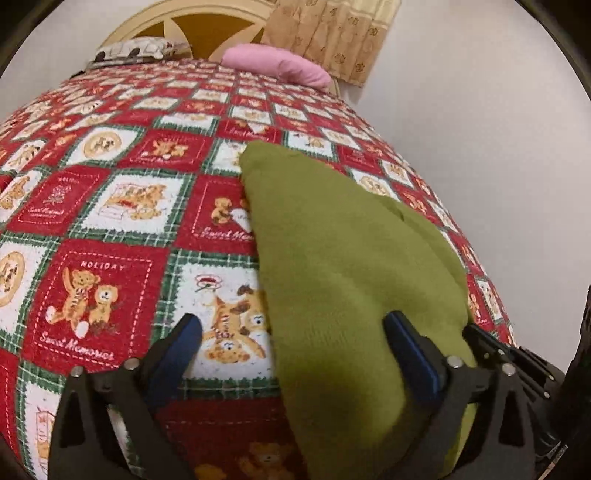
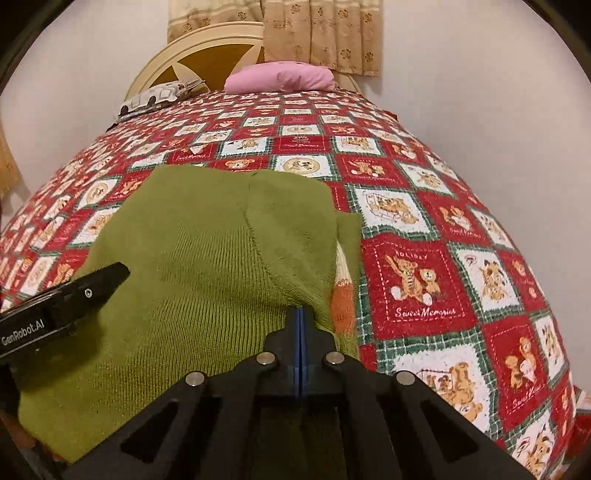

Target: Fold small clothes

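A small green knitted garment (image 1: 332, 266) lies on a red, white and green teddy-bear bedspread (image 1: 110, 206). My left gripper (image 1: 295, 328) is open, its blue-padded fingers (image 1: 188, 332) astride the garment's left edge, with nothing held. In the right wrist view the garment (image 2: 207, 266) is folded over, with an orange and white patch (image 2: 341, 295) at its right edge. My right gripper (image 2: 300, 314) is shut on the garment's near fold. The left gripper's body (image 2: 74, 299) shows at the left, over the garment.
A pink pillow (image 2: 280, 77) and a patterned pillow (image 2: 155, 98) lie at the head of the bed by a cream headboard (image 2: 207, 48). A beige curtain (image 2: 325, 33) hangs behind. A white wall (image 1: 480, 147) runs along the bed's right side.
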